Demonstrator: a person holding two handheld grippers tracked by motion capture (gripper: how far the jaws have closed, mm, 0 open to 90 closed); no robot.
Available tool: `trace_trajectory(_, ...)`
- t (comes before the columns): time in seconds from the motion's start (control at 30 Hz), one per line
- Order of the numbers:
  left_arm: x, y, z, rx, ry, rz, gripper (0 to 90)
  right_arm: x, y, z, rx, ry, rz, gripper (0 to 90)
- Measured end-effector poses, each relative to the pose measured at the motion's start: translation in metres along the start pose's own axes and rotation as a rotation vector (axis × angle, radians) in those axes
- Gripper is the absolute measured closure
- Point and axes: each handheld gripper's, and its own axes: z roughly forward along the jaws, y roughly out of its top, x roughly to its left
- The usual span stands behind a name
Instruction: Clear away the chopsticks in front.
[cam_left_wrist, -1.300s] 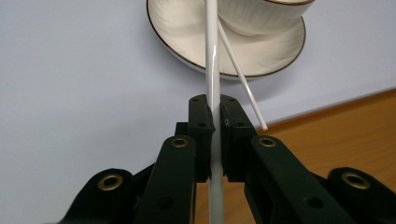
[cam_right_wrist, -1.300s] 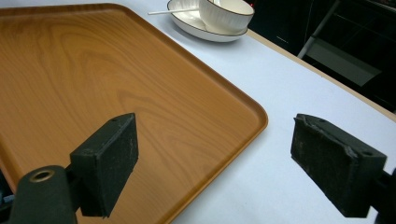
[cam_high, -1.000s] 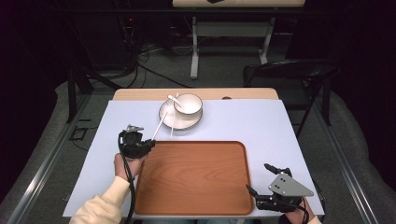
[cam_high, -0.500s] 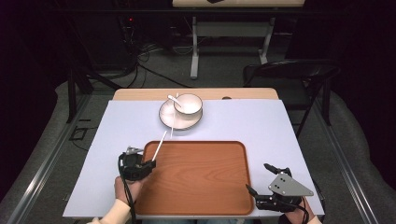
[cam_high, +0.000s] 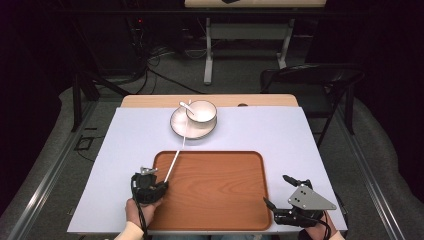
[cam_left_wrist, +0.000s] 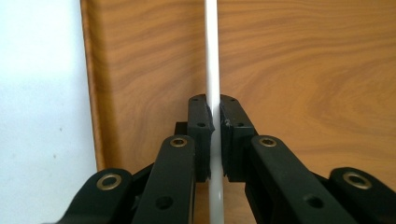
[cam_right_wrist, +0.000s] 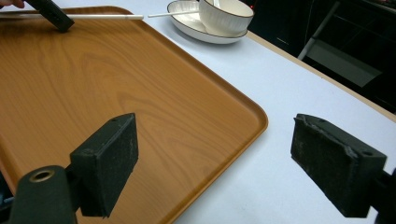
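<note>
Left gripper (cam_high: 159, 186) is sitting at the near-left corner of the wooden tray (cam_high: 225, 200), jaws clamped tight on a thin white chopstick (cam_high: 175, 159); in the left gripper view the pads are pressing the white shaft (cam_left_wrist: 213, 56) from both sides, with the tray floor just beneath. The stick's long axis is running from the grip away and slightly rightward, crossing the tray's far-left rim and the pale tablecloth (cam_high: 120, 150), its far end lying close to the white plate (cam_high: 181, 129) at the table's far side; whether it is touching the plate rim I cannot tell. A white bowl (cam_high: 202, 112) is standing on that plate, and a spoon (cam_high: 185, 105) is resting at its left edge. So the stick is lying half over the tray, half off it, held by its near end. Judging from this, the coming move is turning on that axis: the whole length needs swinging or drawing nearer and rightward until it lies inside the rim, then lowering flat before release. Moving right, the tray's middle is bare. Right gripper (cam_high: 280, 192) is hovering at the near-right corner, jaws spread wide with nothing between them; its own view is looking across the tray towards the stick (cam_right_wrist: 102, 17) and the bowl (cam_right_wrist: 224, 16). It is well apart from the stick; the left hand is plainly the nearer one and is doing the work.
</note>
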Motion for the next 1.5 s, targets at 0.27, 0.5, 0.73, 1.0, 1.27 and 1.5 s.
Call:
trace_trajectory(0.27,0.001,0.001,0.0,-0.003,0.019,0.025,76.4,0.001,0.0,0.0,0.002,0.002,-0.004,14.3)
trace_trajectory(0.5,0.003,0.003,0.0,-0.002,0.019,0.036,62.2,0.0,0.0,0.0,0.0,0.002,-0.006,14.3)
trace_trajectory(0.73,0.004,0.011,-0.008,-0.038,0.007,0.091,38.9,0.0,0.0,0.0,-0.001,0.001,-0.004,14.3)
trace_trajectory(1.0,0.004,0.022,-0.01,-0.041,-0.044,0.146,24.4,0.0,0.0,0.0,-0.003,0.001,-0.001,14.3)
trace_trajectory(1.27,0.009,0.044,-0.006,-0.036,-0.037,0.165,13.8,0.0,0.0,0.0,-0.002,0.003,-0.003,14.3)
trace_trajectory(1.5,0.017,0.077,0.007,-0.029,-0.027,0.161,6.1,0.0,0.0,0.0,0.001,0.003,-0.003,14.3)
